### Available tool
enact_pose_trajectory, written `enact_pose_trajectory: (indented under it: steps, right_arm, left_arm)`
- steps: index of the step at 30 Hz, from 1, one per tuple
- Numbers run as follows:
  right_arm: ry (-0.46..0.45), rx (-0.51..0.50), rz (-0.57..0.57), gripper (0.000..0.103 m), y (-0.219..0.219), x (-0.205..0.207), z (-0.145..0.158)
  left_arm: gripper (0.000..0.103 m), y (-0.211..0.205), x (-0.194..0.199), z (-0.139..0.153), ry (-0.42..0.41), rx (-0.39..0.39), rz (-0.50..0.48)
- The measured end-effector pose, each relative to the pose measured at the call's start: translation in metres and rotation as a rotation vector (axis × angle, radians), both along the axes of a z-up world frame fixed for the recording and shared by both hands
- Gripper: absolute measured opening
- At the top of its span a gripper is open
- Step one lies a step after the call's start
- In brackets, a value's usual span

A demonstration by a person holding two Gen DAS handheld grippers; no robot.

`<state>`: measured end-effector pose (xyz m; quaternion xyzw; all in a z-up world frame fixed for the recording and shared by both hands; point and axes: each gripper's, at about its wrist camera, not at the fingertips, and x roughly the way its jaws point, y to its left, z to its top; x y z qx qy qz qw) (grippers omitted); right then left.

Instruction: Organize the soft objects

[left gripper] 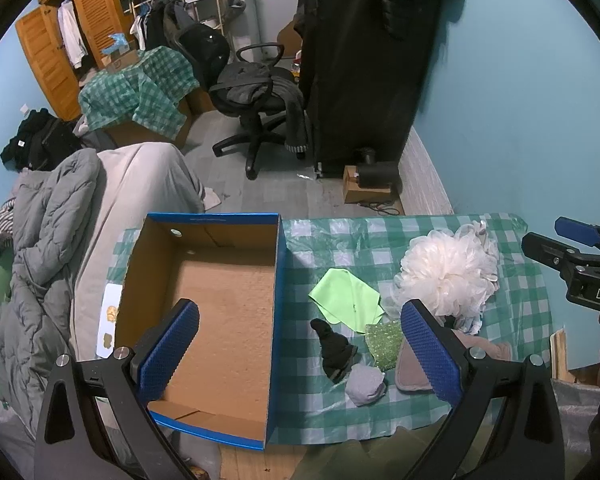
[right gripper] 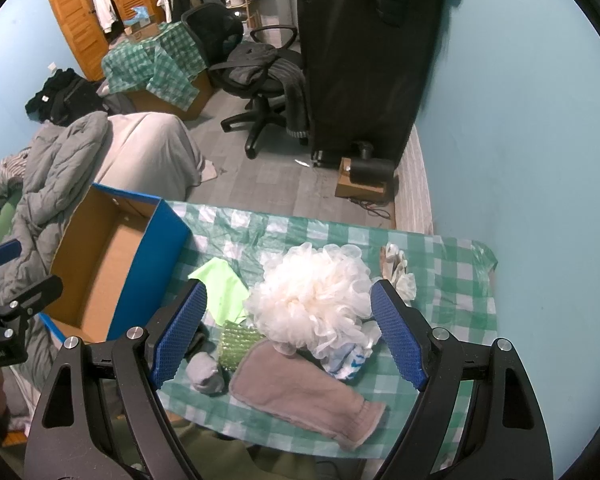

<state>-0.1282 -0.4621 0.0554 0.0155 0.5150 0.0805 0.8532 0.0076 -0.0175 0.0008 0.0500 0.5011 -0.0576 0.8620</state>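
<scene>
An empty blue cardboard box (left gripper: 204, 312) stands at the left of the green-checked table (left gripper: 516, 320). To its right lie a white bath pouf (left gripper: 448, 276), a lime cloth (left gripper: 348, 298), a black sock (left gripper: 334, 350), a grey sock ball (left gripper: 365, 384), a green sequined piece (left gripper: 384, 342) and a pink-brown mitt (right gripper: 296, 392). My left gripper (left gripper: 300, 352) is open above the box's right wall. My right gripper (right gripper: 288, 336) is open, its jaws on either side of the pouf (right gripper: 312, 300) and above the mitt. A white plastic bag (right gripper: 350, 360) lies under the pouf.
A bed with a grey quilt (left gripper: 48, 248) adjoins the table's left side. Beyond are the floor, an office chair (left gripper: 256, 92), a tall black covered rack (left gripper: 364, 60) and a blue wall (left gripper: 520, 92) on the right. White gloves (right gripper: 398, 270) lie behind the pouf.
</scene>
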Motion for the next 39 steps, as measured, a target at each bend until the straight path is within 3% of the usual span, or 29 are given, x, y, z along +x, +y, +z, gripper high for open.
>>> enact_pose_trajectory:
  steps: [39]
  right_arm:
    - [0.01,0.0,-0.001,0.083,-0.008,0.0,-0.004]
  left_arm:
    - [0.101,-0.021,-0.002,-0.004,0.023,-0.008,-0.026]
